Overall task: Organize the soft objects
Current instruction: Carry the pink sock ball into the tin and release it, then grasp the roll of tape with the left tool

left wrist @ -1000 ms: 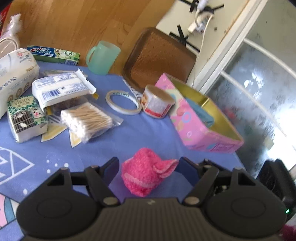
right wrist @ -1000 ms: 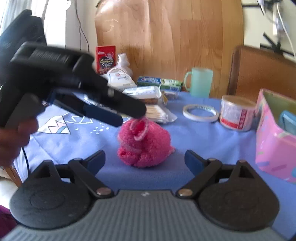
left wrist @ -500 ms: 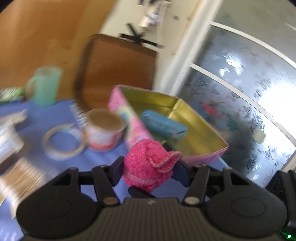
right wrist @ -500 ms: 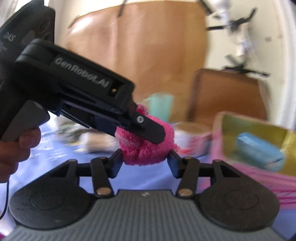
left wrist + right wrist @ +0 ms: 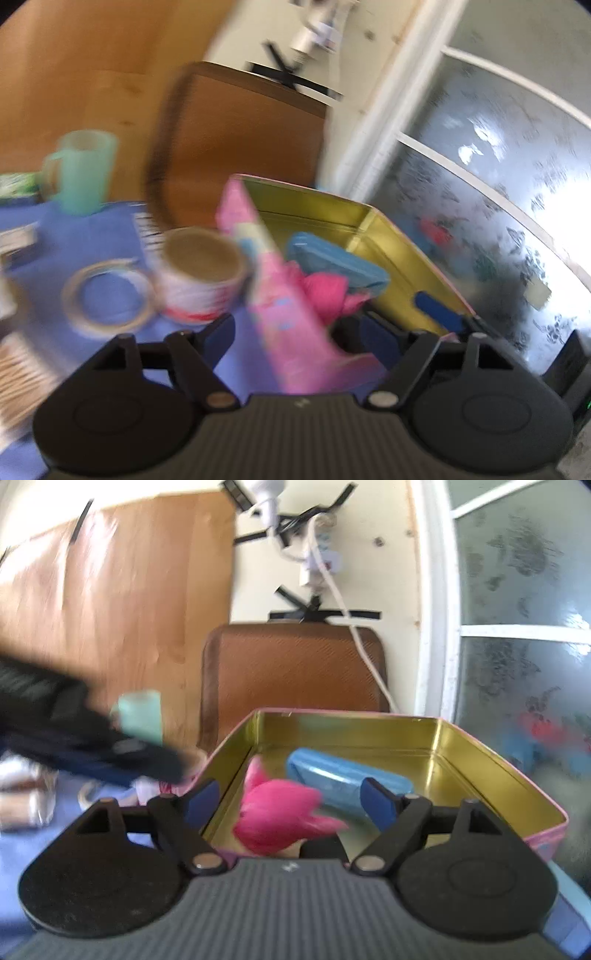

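A pink fluffy sock (image 5: 275, 821) lies, blurred, inside the pink tin box (image 5: 461, 734) with a gold inside, next to a blue soft roll (image 5: 343, 777). My right gripper (image 5: 291, 801) is open above the box's near end, with the sock free between its fingers. My left gripper (image 5: 332, 325) is open, its fingers straddling the box's near left wall (image 5: 280, 317). In the left wrist view the sock (image 5: 325, 291) and blue roll (image 5: 332, 258) show inside the box. The left gripper also shows in the right wrist view (image 5: 92, 749), left of the box.
On the blue cloth left of the box stand a round tin (image 5: 201, 273), a tape ring (image 5: 107, 295), a green mug (image 5: 83, 170) and cotton swabs (image 5: 18, 365). A brown chair back (image 5: 295, 668) stands behind the box. A glass door (image 5: 524, 646) is at right.
Both grippers carried the pink sock from the cloth to the box, then opened. The sock has dropped into the box beside the blue roll.
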Motion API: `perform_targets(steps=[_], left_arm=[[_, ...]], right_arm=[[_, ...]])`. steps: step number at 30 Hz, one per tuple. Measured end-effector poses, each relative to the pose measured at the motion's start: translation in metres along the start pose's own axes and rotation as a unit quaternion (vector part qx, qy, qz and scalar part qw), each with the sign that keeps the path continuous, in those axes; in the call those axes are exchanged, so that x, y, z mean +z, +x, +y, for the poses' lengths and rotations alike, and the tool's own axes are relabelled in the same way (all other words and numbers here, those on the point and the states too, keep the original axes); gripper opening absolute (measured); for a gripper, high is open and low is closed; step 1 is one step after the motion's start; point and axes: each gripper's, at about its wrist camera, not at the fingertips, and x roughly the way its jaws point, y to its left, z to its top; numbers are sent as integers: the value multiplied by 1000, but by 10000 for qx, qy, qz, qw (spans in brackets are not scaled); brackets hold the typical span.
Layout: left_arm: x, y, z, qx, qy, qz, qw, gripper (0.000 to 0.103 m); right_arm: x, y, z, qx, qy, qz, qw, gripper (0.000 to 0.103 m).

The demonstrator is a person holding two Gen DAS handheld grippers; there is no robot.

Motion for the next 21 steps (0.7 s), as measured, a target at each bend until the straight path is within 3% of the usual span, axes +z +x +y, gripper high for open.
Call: perform_targets(steps=[1,3,6,8,12,18,20,21], left_arm=[[-6,-13,14,30,-89,-25,10000,77],[-17,-39,39,116,-234,-71,9996,77],[-33,-71,68,326,-326,-88,9989,77],[-45,-85,83,405,-441,-26,9982,76],[-61,-88,103,422,-820,122,9957,74],[-61,-71,119,522,-1056,218,9928,66],[-58,-75,127,573,-1208,120,9909,66],[-58,-78,131,613,-1294,66,9897,66]], right_arm=[[1,-4,-1,96,145,-76,9998,81],[3,-11,4,478,285,-151,9983,52],[7,-5,33,1384,-14,160,9903,32],[8,9,62,1944,-312,456,9794,30],[10,54,126,2497,-1093,992,9570,31],[5,109,183,2507,-2019,1555,9339,38],[1,120,183,2579,-2069,1688,9285,36],[1,120,181,2634,-2074,1737,9260,29]])
